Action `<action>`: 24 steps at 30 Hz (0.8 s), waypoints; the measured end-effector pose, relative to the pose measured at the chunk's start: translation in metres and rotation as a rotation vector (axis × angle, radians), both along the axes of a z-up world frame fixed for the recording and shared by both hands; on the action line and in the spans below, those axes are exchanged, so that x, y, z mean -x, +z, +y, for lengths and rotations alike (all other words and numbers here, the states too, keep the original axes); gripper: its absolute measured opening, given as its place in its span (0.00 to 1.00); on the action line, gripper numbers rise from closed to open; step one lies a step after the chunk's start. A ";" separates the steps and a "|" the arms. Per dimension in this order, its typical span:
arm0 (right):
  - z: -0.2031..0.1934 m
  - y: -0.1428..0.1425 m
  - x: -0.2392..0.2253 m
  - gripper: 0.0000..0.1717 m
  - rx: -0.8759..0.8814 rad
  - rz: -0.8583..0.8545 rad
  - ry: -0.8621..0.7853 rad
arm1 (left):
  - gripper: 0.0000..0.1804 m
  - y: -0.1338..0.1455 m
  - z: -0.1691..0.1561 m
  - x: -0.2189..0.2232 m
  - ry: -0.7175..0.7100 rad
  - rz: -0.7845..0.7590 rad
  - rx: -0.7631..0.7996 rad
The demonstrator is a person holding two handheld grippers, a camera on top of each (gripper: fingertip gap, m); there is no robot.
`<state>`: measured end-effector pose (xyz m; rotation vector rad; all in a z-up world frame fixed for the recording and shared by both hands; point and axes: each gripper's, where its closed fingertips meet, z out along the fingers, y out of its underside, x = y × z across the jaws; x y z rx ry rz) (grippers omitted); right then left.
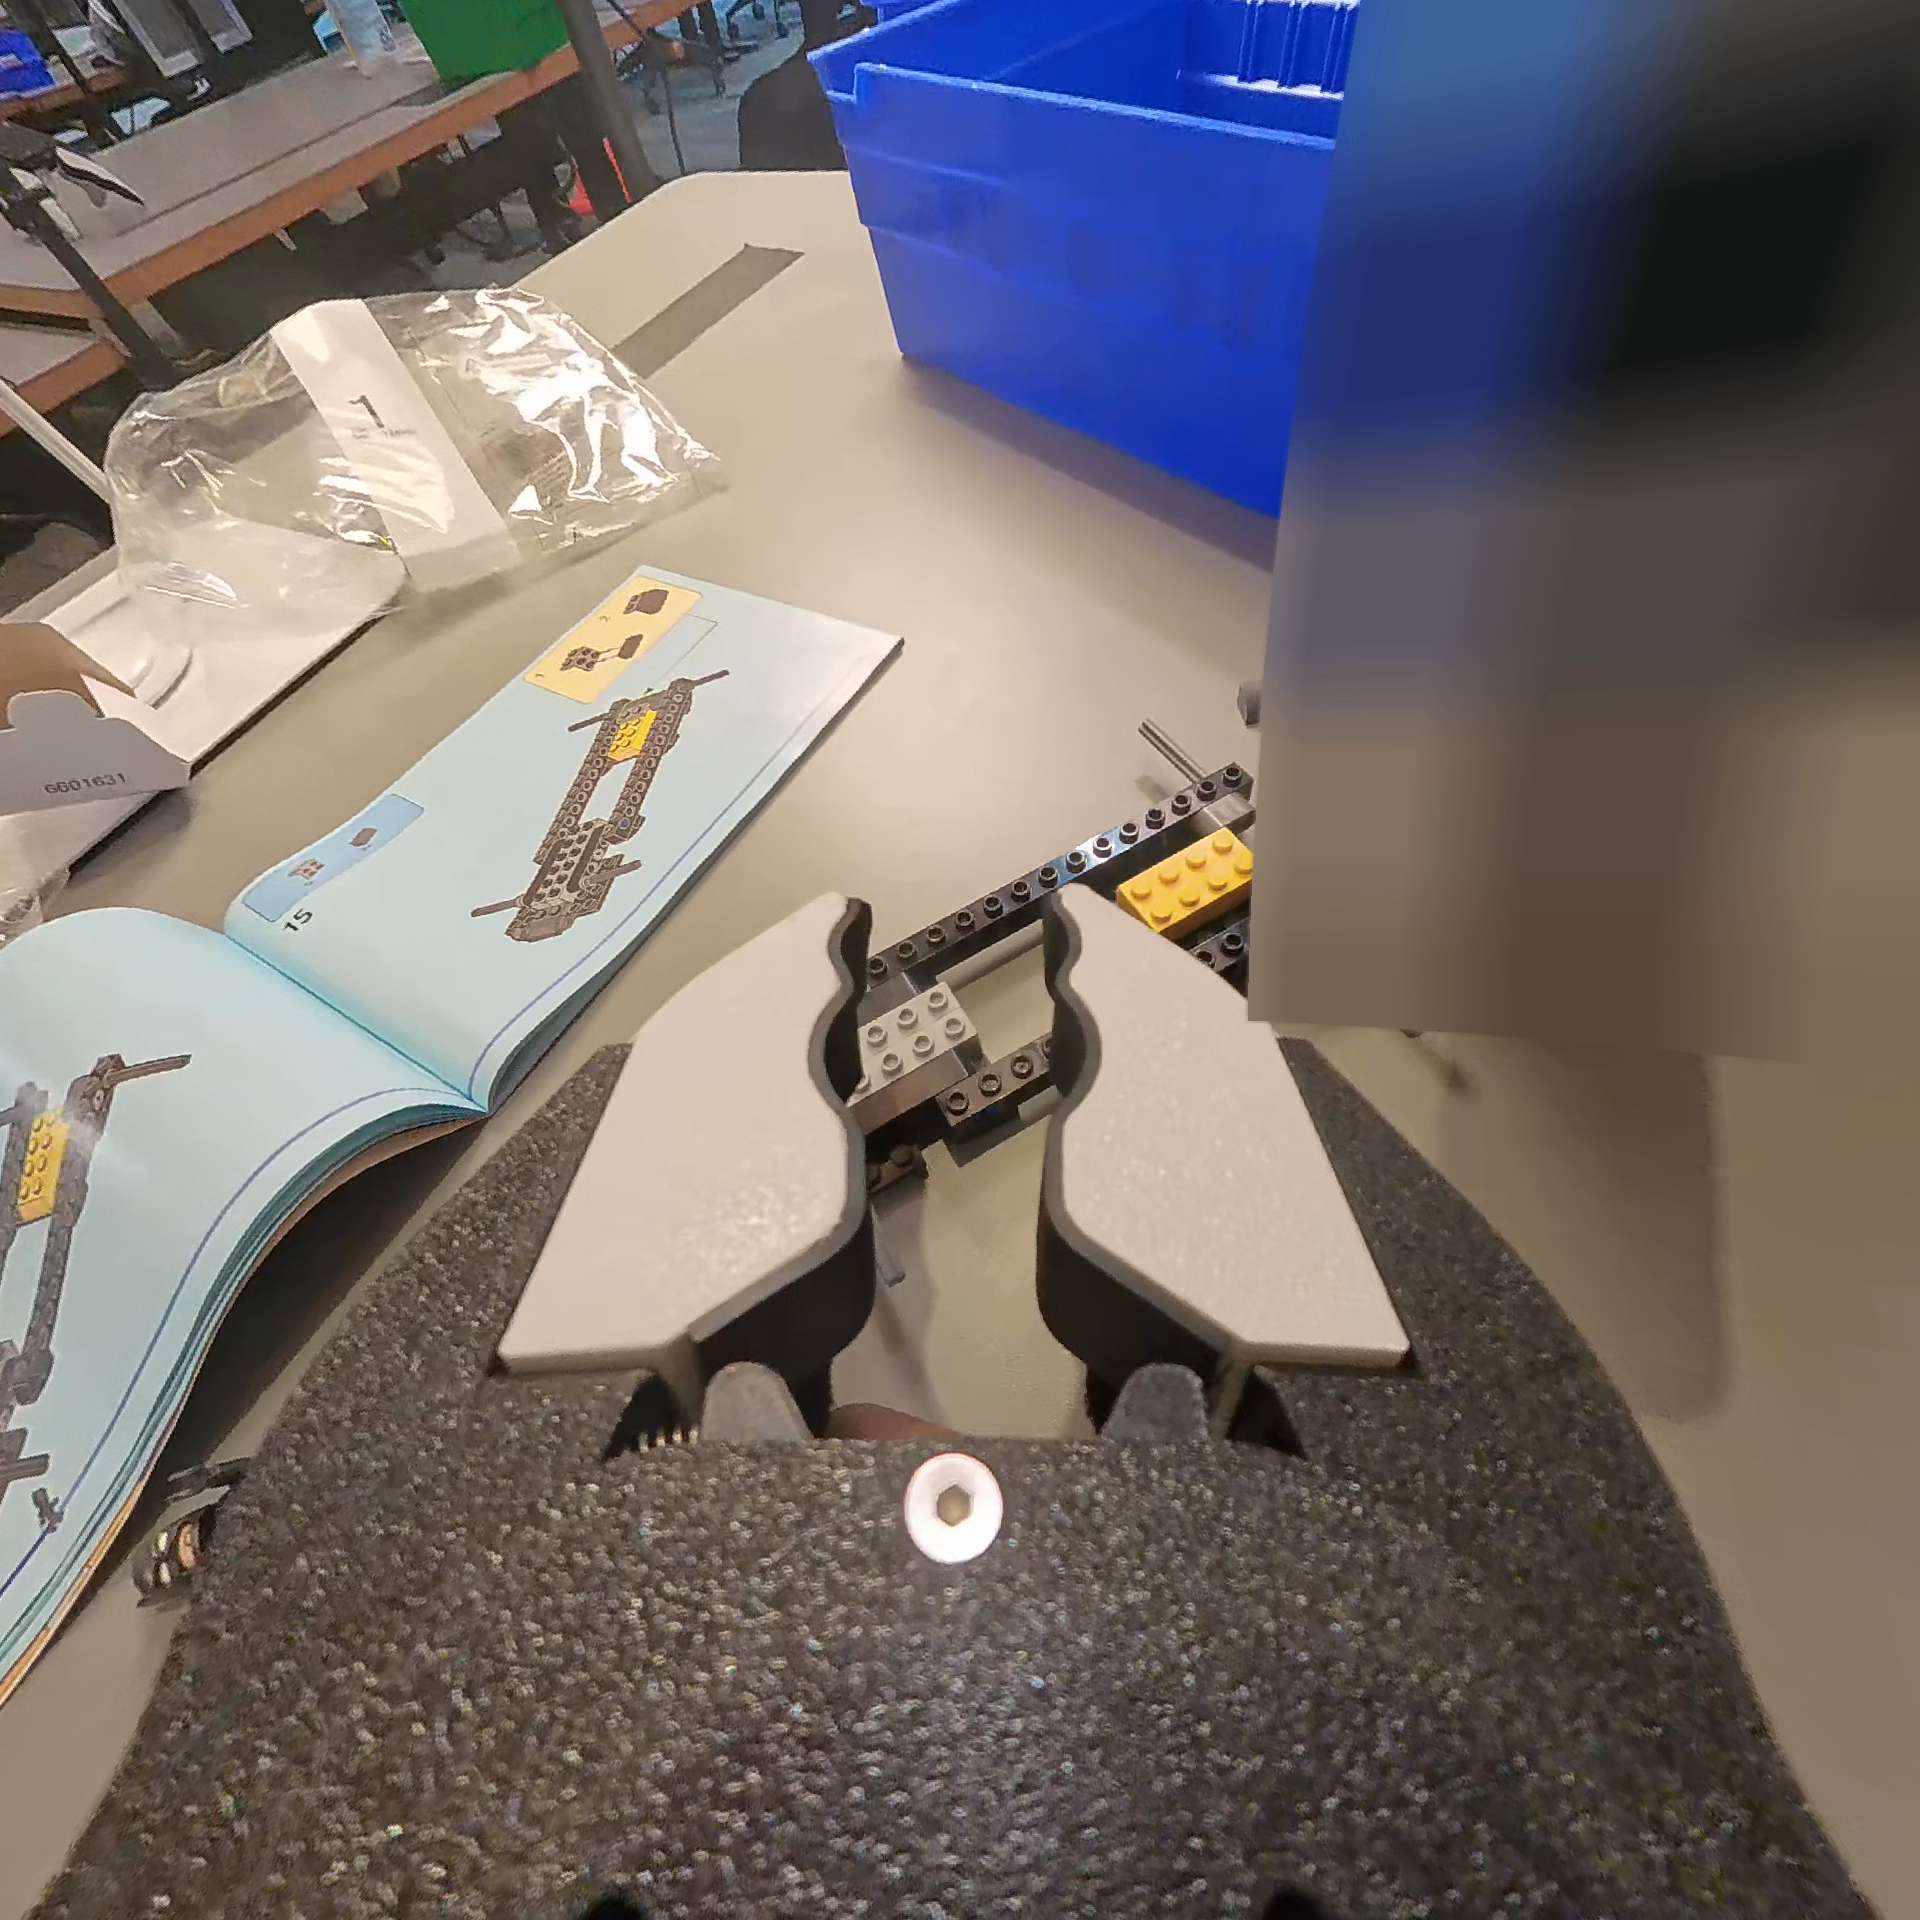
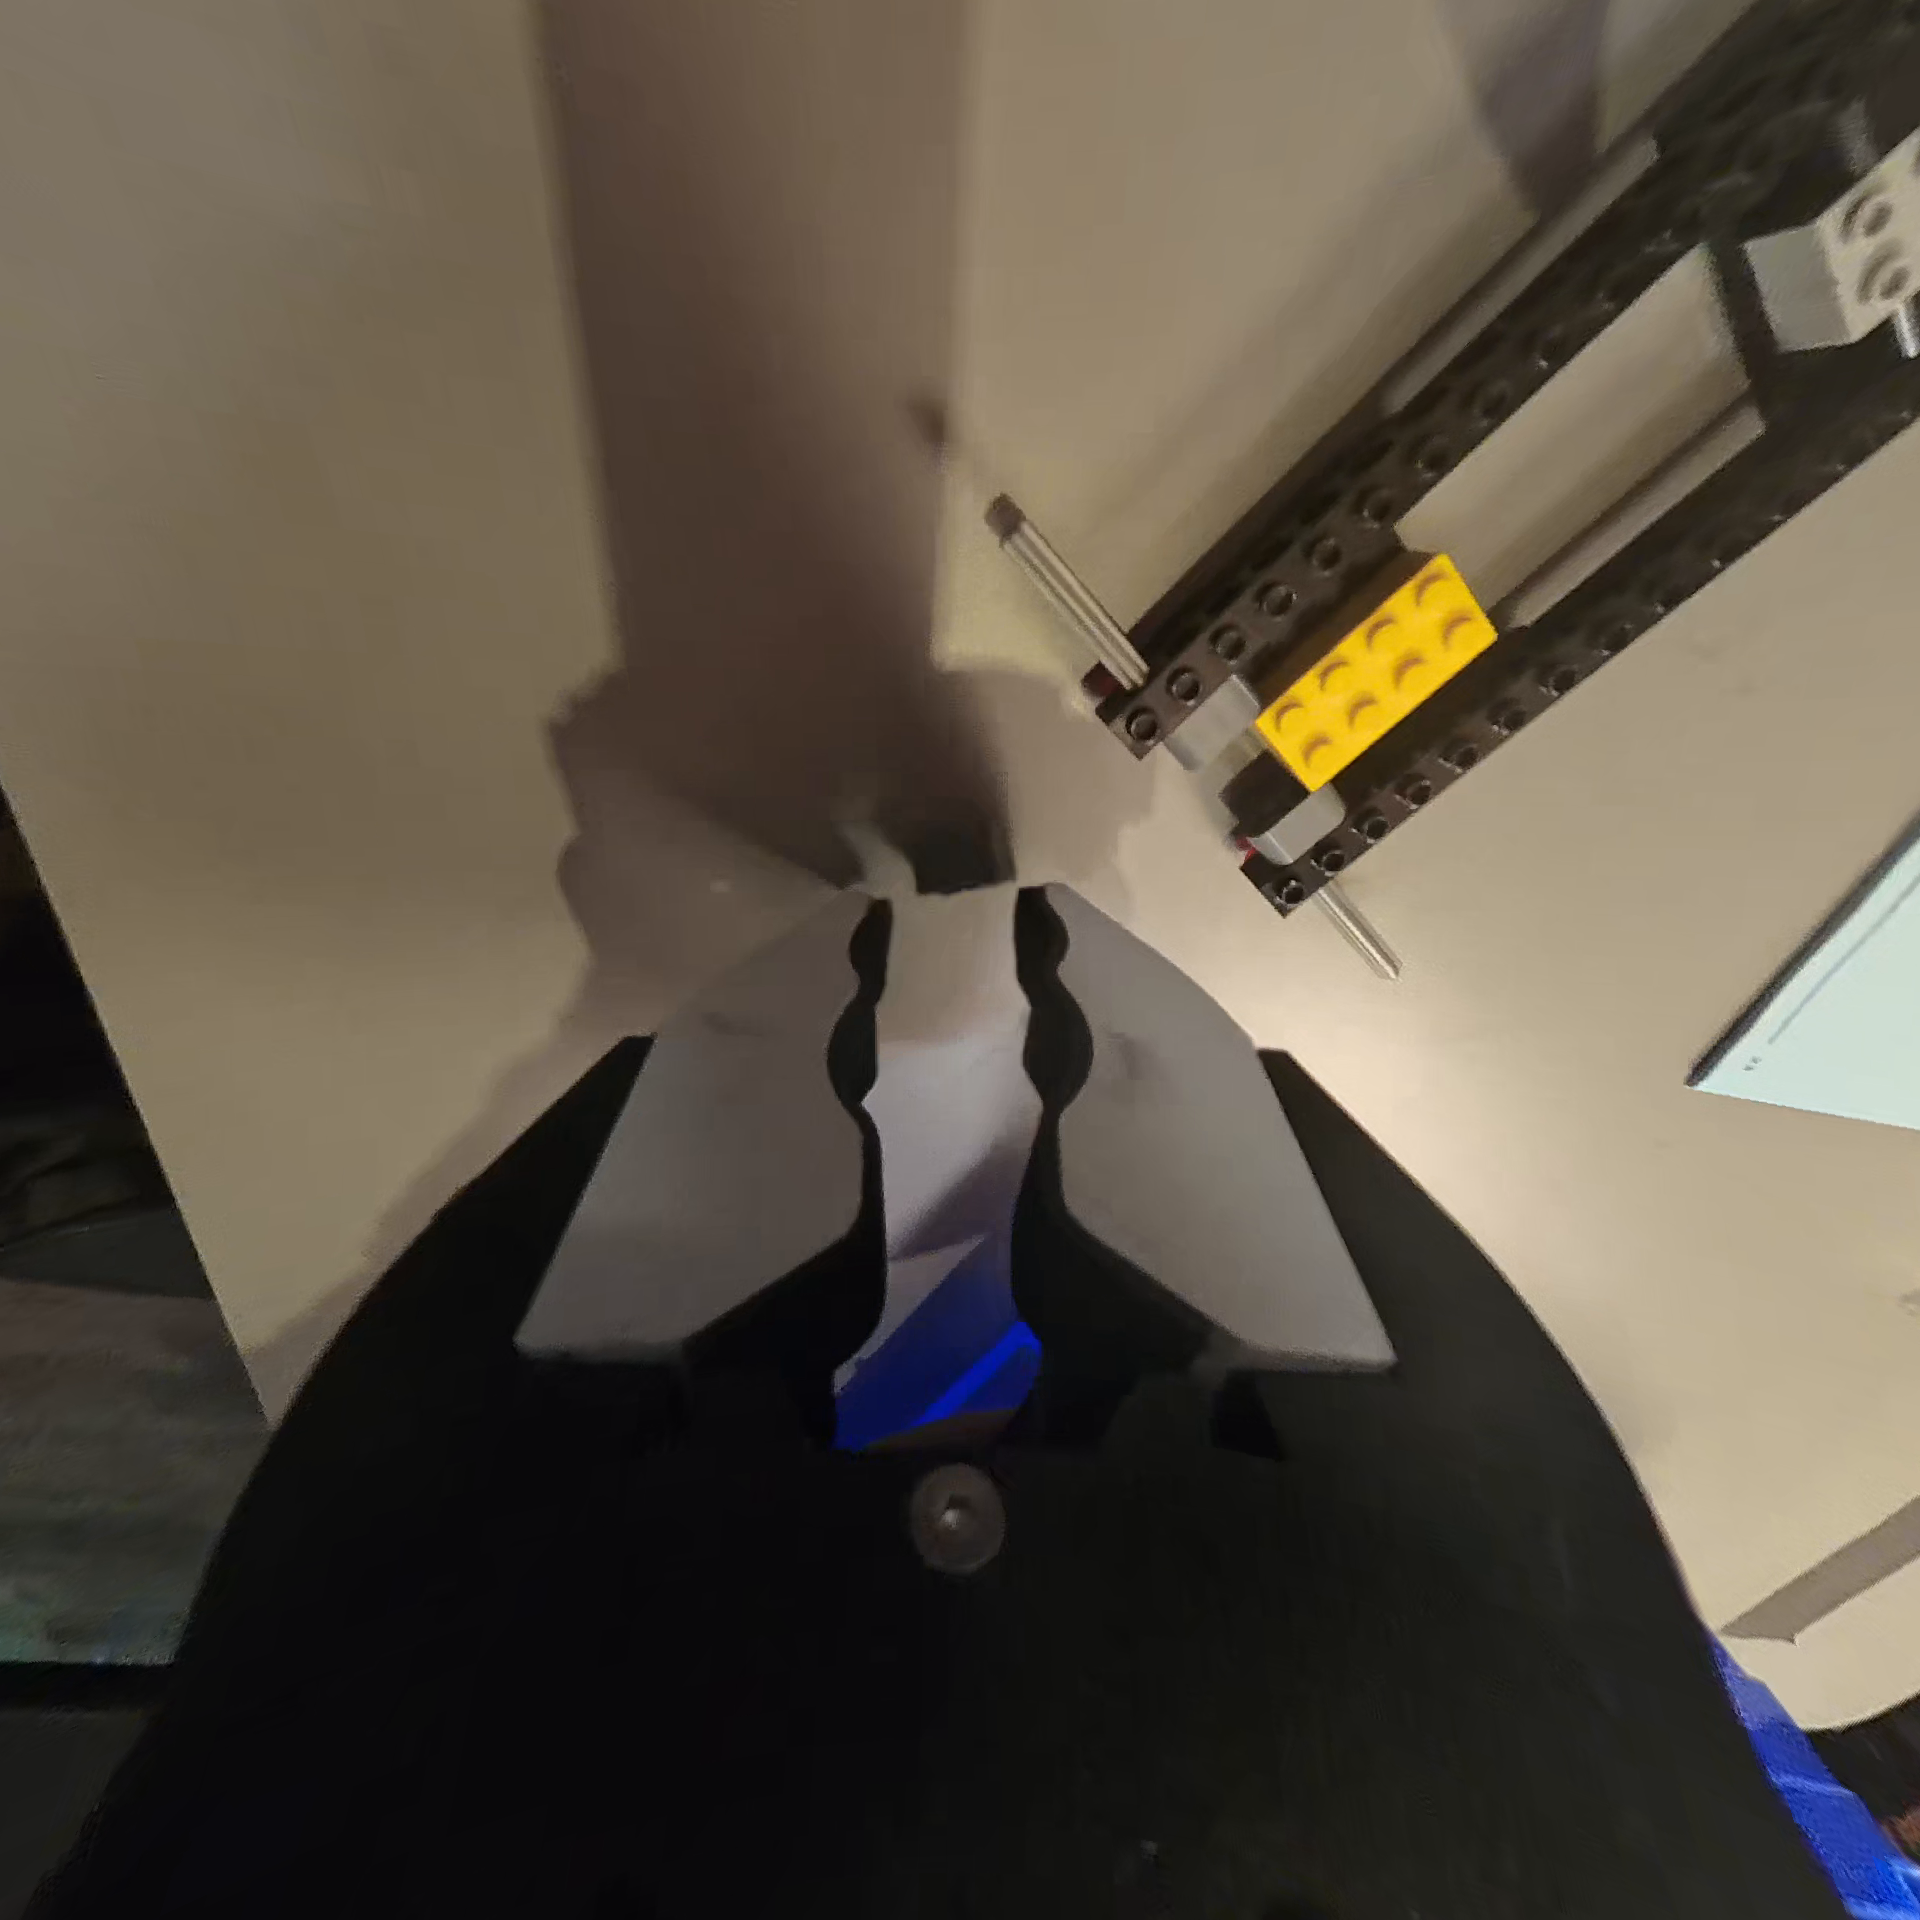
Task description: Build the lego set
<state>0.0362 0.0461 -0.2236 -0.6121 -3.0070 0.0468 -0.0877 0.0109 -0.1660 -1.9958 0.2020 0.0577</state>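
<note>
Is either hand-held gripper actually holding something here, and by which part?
The left hand-held gripper straddles the black brick frame near its grey-brick end; whether it grips is unclear. The right hand-held gripper holds nothing.

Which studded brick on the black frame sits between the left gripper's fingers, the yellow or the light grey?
The light grey brick, lying between the left gripper fingers. The yellow brick sits farther along the black frame, beyond the fingertips.

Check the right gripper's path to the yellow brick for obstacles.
Nothing visible blocks it: bare table lies between the right gripper and the yellow brick on the black frame. Grey axles flank that end.
</note>
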 end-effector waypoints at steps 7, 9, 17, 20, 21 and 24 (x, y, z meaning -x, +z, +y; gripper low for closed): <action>0.008 0.035 -0.002 0.18 0.135 0.167 -0.136 | 0.18 -0.001 0.000 0.001 0.002 -0.007 0.000; 0.017 0.053 -0.012 0.18 0.189 0.232 -0.208 | 0.18 -0.002 0.000 0.002 0.003 -0.009 0.001; 0.124 0.082 -0.077 0.17 -0.029 0.559 -0.482 | 0.18 -0.003 0.001 0.006 0.017 -0.018 -0.006; 0.145 0.061 -0.094 0.18 -0.076 0.507 -0.539 | 0.18 -0.003 0.002 0.005 0.005 -0.026 -0.005; 0.155 0.053 -0.098 0.18 -0.109 0.489 -0.551 | 0.18 -0.003 0.002 0.005 0.001 -0.025 -0.009; 0.176 0.040 -0.106 0.22 -0.151 0.442 -0.578 | 0.18 -0.003 0.002 0.004 -0.009 -0.018 -0.006</action>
